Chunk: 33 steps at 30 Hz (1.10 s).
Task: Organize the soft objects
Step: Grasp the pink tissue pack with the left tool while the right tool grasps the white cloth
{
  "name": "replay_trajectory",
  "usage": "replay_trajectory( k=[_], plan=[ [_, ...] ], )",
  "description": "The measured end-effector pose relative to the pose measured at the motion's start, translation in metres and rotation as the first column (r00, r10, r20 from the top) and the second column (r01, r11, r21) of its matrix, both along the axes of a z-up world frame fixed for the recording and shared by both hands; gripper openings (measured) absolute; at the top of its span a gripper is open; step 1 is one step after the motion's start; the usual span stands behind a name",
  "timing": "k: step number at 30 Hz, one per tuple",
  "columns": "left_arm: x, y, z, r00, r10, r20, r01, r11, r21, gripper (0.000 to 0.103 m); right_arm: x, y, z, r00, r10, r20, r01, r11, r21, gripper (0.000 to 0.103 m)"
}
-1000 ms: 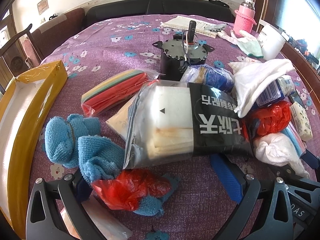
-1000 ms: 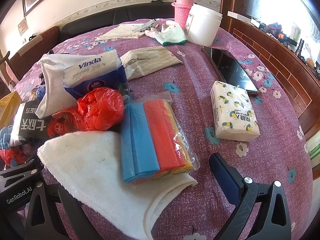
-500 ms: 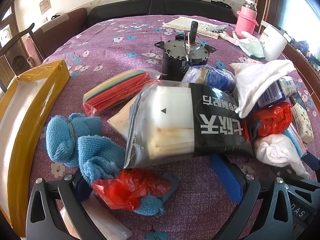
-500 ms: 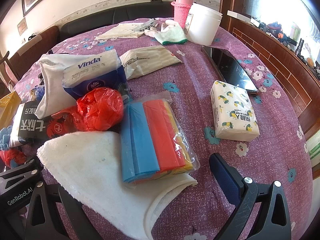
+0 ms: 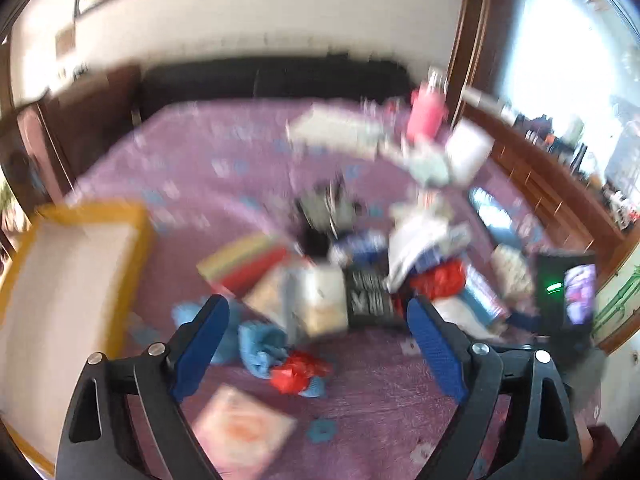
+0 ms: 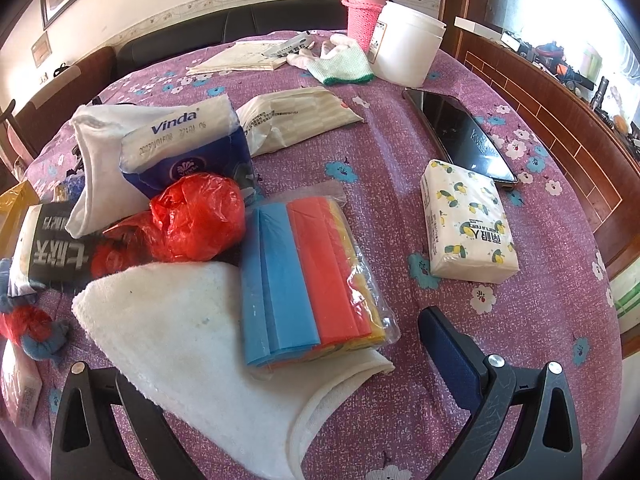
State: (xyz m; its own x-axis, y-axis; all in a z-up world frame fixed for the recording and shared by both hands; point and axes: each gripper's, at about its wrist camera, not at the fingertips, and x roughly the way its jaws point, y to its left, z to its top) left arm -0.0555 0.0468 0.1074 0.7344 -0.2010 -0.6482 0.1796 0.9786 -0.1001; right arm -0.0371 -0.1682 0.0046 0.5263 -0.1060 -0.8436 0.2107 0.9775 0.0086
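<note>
Blur heavy across the left wrist view; outlines only. Left gripper [image 5: 316,300] up clear of the table [image 5: 200,168], tilted down at the pile. Fingers released, just been closing a little, nothing between the pads. Below the gap: blue cloth [image 5: 260,344] with small red bag [image 5: 296,372] touching it. Just behind these, black-banded pack [image 5: 368,300]. Striped pack [image 5: 244,260] left of that. Yellow box [image 5: 140,240] at far left, apart from the pile. Pink pack [image 5: 240,428] nearest the camera, between the finger bases. Pink bottle [image 5: 426,112] at the far edge.

Right wrist view sharp. Right gripper [image 6: 264,340] low over the table, fingers spread wide, gripping nothing. Right pad bare and clear of the cloth; left pad hidden under towel [image 6: 180,344]. Towel flat between the fingers. Sponge pack [image 6: 304,272] resting partly on its far edge. Red bag [image 6: 200,216] touching towel and sponge pack. Vinda pack [image 6: 184,148] just behind the bag. Flat pack [image 6: 296,116] further back. Tissue pack [image 6: 468,224] alone at right, next to phone [image 6: 460,136]. Glove [image 6: 344,66] and white tub [image 6: 408,48] by the pink bottle at the far edge.
</note>
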Motion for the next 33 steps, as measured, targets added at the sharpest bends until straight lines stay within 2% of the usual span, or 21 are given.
replay_trajectory(
  k=[2,4,5,7,9,13,16,19,24,29,31,32,33],
  plan=[
    [-0.012,0.026,0.011,0.998,0.025,0.063,-0.025,1.000,-0.004,0.103,0.000,0.000,0.000,1.000,-0.004,0.003,0.004,1.000,0.000,0.102],
    [-0.018,0.047,0.009,0.996,0.057,0.066,-0.058,0.998,0.008,0.103,0.000,0.000,0.000,1.000,-0.004,0.000,0.004,1.000,-0.004,0.102],
    [-0.019,0.055,0.003,0.997,0.067,0.041,-0.068,0.997,0.022,0.103,0.001,0.000,0.000,1.000,0.001,-0.005,-0.001,1.000,-0.004,0.102],
    [-0.022,0.067,-0.018,0.997,0.056,-0.059,-0.053,0.997,0.053,0.103,0.001,-0.001,0.002,1.000,0.011,-0.008,-0.011,1.000,-0.004,0.102],
    [-0.027,0.066,-0.036,0.992,0.033,-0.119,-0.025,0.997,0.072,0.103,-0.008,-0.002,0.010,1.000,0.015,0.026,-0.014,1.000,-0.014,0.098],
    [-0.038,0.051,-0.059,0.989,-0.022,-0.147,0.040,0.991,0.124,0.103,-0.032,-0.005,0.035,0.990,0.051,0.131,-0.053,0.999,0.012,0.098],
    [-0.030,0.037,-0.073,0.983,-0.048,-0.176,0.072,0.988,0.134,0.103,-0.045,-0.012,0.049,0.982,0.081,0.169,-0.089,0.995,0.040,0.098],
    [-0.021,0.036,-0.087,0.978,-0.038,-0.204,0.068,0.988,0.141,0.103,-0.049,-0.015,0.050,0.983,0.108,0.150,-0.120,0.991,0.067,0.098],
    [-0.023,0.036,-0.102,0.978,-0.027,-0.205,0.072,0.974,0.216,0.103,-0.044,0.004,0.043,0.977,0.180,0.112,-0.185,0.982,0.041,0.097],
    [-0.022,0.035,-0.102,0.978,-0.035,-0.207,0.079,0.974,0.210,0.100,-0.035,0.039,0.037,0.954,0.283,0.102,-0.287,0.958,0.028,0.096],
    [-0.022,0.036,-0.102,0.978,-0.034,-0.204,0.077,0.975,0.207,0.096,-0.029,0.047,0.032,0.951,0.299,0.084,-0.302,0.953,0.022,0.090],
    [-0.023,0.037,-0.101,0.980,-0.030,-0.196,0.071,0.976,0.207,0.090,-0.026,0.049,0.029,0.951,0.299,0.073,-0.301,0.953,0.019,0.087],
    [-0.024,0.038,-0.101,0.982,-0.023,-0.186,0.062,0.976,0.210,0.086,-0.023,0.049,0.025,0.953,0.298,0.060,-0.300,0.954,0.021,0.078]
  ],
)
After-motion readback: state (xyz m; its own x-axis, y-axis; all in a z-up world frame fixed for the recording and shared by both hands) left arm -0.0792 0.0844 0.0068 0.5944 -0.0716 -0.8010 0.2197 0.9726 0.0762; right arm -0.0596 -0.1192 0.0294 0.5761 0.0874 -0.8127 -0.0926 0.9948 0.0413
